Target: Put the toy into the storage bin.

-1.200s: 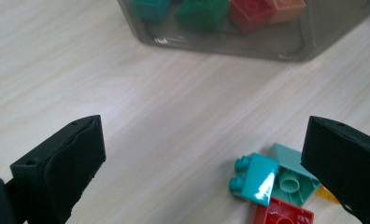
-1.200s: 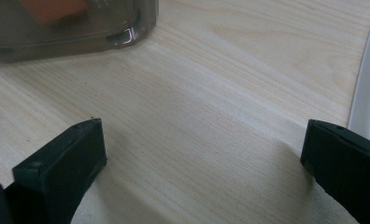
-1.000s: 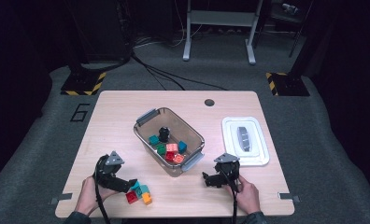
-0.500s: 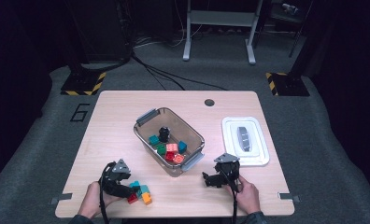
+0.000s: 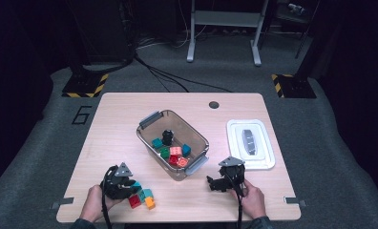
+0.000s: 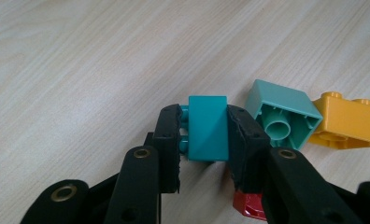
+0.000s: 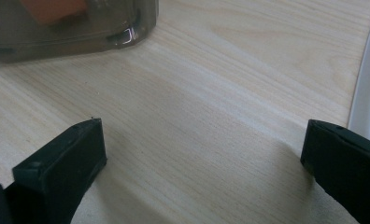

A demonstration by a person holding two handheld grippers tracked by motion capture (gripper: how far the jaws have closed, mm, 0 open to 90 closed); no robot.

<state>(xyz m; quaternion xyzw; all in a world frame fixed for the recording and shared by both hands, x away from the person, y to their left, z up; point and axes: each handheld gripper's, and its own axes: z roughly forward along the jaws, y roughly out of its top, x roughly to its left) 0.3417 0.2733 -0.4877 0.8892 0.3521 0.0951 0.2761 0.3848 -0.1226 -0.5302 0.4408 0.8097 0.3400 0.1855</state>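
Note:
My left gripper point(image 6: 204, 135) is shut on a teal brick point(image 6: 207, 127), its studs against the left jaw. A lighter green brick point(image 6: 282, 114) lies on its side right beside it, with an orange brick point(image 6: 347, 122) behind and a red brick point(image 6: 248, 206) under the right jaw. In the high view the left gripper point(image 5: 128, 187) sits near the table's front left by the red brick point(image 5: 134, 201) and orange brick point(image 5: 150, 203). My right gripper point(image 5: 213, 183) rests low on the table, open with nothing between its jaws, just in front of the clear bin point(image 5: 195, 166).
The clear bin point(image 7: 127, 28) holds several coloured bricks and a black piece point(image 5: 167, 137). A white lid point(image 5: 268, 157) with a grey handle lies at the right; its edge point(image 7: 363, 102) is beside my right jaw. A round hole point(image 5: 214, 104) marks the table's far side.
The left gripper has moved a little right and toward the front edge over the loose bricks and now grips the teal one. The right gripper has stayed put.

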